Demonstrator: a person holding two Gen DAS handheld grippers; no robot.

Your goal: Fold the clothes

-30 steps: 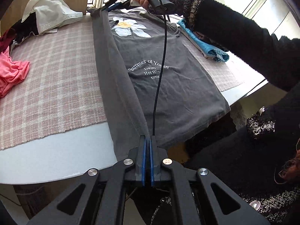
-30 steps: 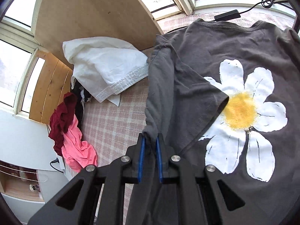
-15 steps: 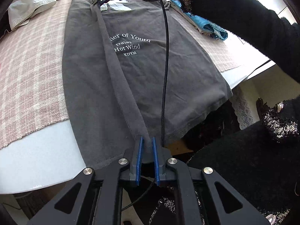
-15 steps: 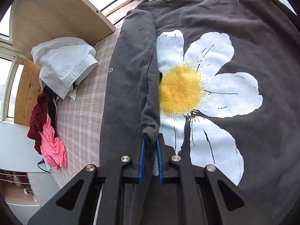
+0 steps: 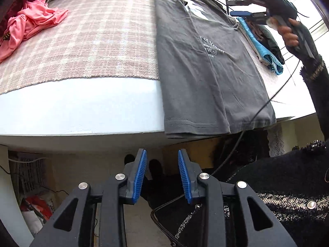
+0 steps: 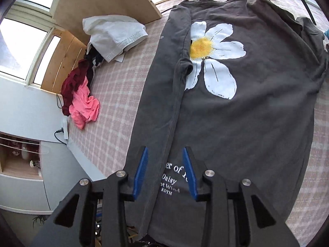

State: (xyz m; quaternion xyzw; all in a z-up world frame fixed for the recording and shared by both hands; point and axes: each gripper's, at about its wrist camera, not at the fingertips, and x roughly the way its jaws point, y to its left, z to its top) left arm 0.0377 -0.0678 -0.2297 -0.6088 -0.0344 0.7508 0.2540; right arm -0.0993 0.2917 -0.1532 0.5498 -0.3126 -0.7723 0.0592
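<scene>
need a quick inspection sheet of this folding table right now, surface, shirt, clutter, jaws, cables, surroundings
surface: white table under a pink plaid cloth.
job's things: grey t-shirt lies flat, one side and sleeve folded in over the daisy print; hem hangs over the table edge.
clutter: pink garment, dark red garment, white garment, blue folded clothes.
grippers: left gripper off the table edge, jaws have just been opening, nothing between them; right gripper above the shirt, the same.
cables: black cable hangs across the hem.
surroundings: windows, wooden board.
</scene>
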